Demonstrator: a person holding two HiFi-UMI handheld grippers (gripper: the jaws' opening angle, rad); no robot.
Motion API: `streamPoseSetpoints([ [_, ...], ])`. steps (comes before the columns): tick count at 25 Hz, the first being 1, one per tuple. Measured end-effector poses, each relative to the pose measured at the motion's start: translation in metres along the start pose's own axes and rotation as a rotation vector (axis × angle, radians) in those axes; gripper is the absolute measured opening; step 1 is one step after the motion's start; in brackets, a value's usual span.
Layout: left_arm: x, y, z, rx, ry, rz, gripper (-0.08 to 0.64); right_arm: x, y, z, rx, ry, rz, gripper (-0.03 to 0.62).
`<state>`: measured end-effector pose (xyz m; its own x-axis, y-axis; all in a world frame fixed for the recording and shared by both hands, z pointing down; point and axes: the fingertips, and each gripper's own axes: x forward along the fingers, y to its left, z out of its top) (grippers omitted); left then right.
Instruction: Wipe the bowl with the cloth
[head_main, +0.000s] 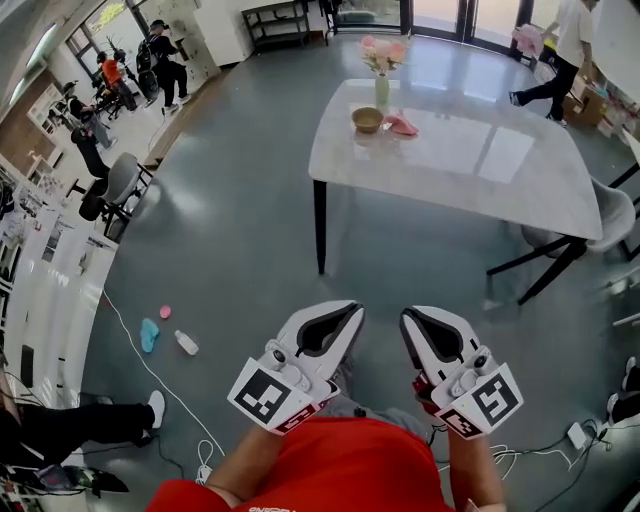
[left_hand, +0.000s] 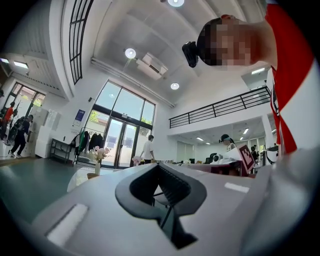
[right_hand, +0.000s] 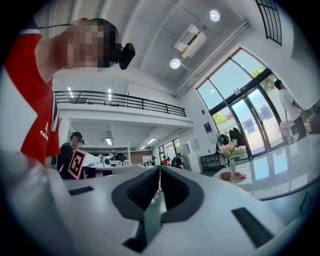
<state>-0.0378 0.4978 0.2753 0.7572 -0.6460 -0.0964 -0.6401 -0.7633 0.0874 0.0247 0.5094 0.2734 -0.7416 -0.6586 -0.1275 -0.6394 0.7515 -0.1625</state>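
A small tan bowl (head_main: 367, 119) stands at the far end of a white table (head_main: 470, 165), with a pink cloth (head_main: 403, 126) lying just right of it. Both grippers are held low and close to my body, far from the table. My left gripper (head_main: 350, 310) is shut and holds nothing. Beside it, my right gripper (head_main: 411, 319) is likewise shut and empty. In the right gripper view the bowl (right_hand: 226, 176) and the cloth (right_hand: 239, 175) show small beyond the closed right gripper (right_hand: 160, 168). The left gripper (left_hand: 159, 165) points level, with the bowl (left_hand: 91, 175) tiny in the distance.
A vase of pink flowers (head_main: 381, 88) stands behind the bowl. Open grey floor lies between me and the table. A chair (head_main: 600, 222) is tucked at the table's right. A white bottle (head_main: 186, 343), a blue item (head_main: 149, 334) and a cable (head_main: 160, 380) lie at lower left.
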Motion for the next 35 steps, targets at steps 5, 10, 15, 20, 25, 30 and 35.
streamPoseSetpoints([
  [5, 0.025, 0.047, 0.001, 0.033, 0.028, -0.008, 0.005, 0.045, -0.034, 0.004, -0.010, 0.001, -0.024, 0.002],
  [10, 0.053, 0.109, 0.010, 0.031, 0.041, -0.030, 0.005, 0.105, -0.069, 0.011, -0.024, 0.005, -0.039, 0.002],
  [15, 0.080, 0.171, 0.016, 0.022, 0.041, -0.062, 0.005, 0.157, -0.107, 0.015, -0.015, -0.013, -0.082, 0.002],
  [20, 0.100, 0.219, 0.016, -0.036, 0.031, -0.088, 0.005, 0.193, -0.138, 0.013, -0.033, -0.004, -0.128, 0.002],
  [25, 0.115, 0.255, 0.021, -0.022, -0.038, -0.098, 0.005, 0.216, -0.156, 0.012, -0.056, 0.019, -0.153, 0.002],
  [30, 0.120, 0.279, 0.010, -0.073, 0.002, -0.091, 0.005, 0.237, -0.168, 0.006, -0.054, 0.022, -0.166, 0.003],
  [35, 0.136, 0.293, 0.009, -0.093, 0.024, -0.088, 0.005, 0.252, -0.188, 0.008, -0.054, 0.020, -0.166, 0.002],
])
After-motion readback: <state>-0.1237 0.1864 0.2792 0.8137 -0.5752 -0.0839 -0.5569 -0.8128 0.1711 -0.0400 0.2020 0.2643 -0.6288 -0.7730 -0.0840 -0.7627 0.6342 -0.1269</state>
